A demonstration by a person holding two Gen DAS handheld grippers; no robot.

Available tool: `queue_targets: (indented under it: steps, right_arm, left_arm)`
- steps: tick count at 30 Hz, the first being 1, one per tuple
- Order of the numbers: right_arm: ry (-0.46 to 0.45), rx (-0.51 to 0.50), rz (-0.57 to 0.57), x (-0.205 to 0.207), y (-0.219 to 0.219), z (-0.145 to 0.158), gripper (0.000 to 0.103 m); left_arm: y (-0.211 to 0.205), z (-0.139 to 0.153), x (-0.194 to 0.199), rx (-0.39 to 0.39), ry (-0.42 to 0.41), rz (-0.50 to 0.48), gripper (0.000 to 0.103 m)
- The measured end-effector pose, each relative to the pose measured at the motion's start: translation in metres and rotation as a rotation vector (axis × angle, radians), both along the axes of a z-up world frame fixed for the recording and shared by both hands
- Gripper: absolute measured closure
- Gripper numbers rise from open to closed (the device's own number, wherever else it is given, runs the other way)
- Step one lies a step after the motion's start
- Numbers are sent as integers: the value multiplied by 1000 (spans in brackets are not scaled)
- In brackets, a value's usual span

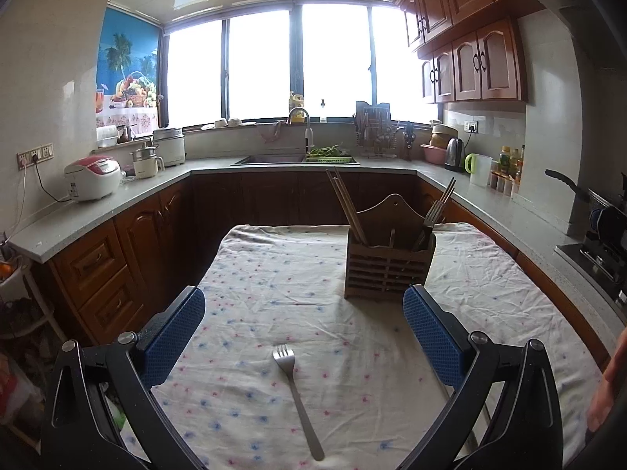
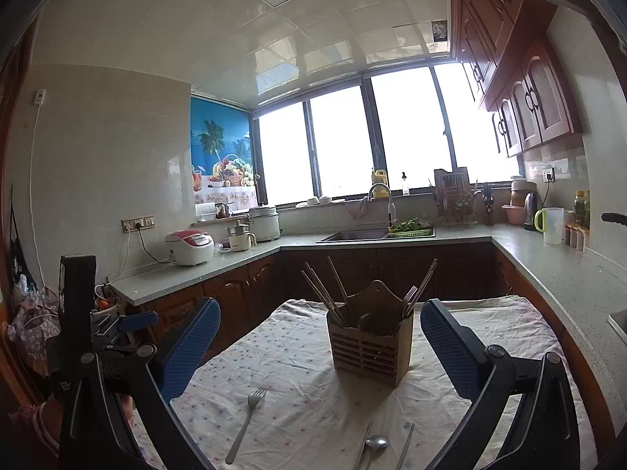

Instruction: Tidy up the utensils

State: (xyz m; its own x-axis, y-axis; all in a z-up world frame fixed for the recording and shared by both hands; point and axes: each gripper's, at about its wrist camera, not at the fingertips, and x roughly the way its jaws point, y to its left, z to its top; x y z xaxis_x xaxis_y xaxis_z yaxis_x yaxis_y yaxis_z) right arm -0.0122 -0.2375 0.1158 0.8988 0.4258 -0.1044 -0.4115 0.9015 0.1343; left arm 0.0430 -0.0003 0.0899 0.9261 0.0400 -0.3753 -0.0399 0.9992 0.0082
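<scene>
Left gripper [image 1: 303,337] spread wide and empty over the fork [image 1: 298,399] on the tablecloth [image 1: 250,274]; right gripper [image 2: 319,346] also apart, empty.
Best lowered to straddle the handle mid-length, then carried to the wooden holder [image 1: 388,266]; only the right wrist view shows a spoon [image 2: 374,443] and 2 thin utensils nearer.

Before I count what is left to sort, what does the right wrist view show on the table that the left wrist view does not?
Only the right wrist view shows a spoon and thin metal utensils lying at the near edge of the cloth. Only the left wrist view shows a bit of the person's hand at its right edge. Both show the loose fork on the tablecloth, the wooden holder with chopsticks and forks, and an open claw.
</scene>
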Motion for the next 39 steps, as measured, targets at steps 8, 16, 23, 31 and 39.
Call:
queue_targets:
  steps: [8, 16, 23, 31, 39]
  right_arm:
    - [105, 22, -12, 8, -5, -35, 0]
    - [119, 33, -29, 6, -14, -39, 0]
    - [141, 38, -51, 7, -18, -45, 0]
    - [159, 19, -89, 11, -16, -60, 0]
    - [161, 4, -172, 13, -11, -92, 0]
  left_arm:
    - [0, -16, -3, -4, 38, 5, 0]
    - [-5, -17, -1, 3, 45, -5, 0]
    - [-4, -29, 7, 3, 92, -5, 0]
    - [1, -46, 6, -23, 58, 13, 0]
    - [-4, -77, 0, -14, 63, 7, 0]
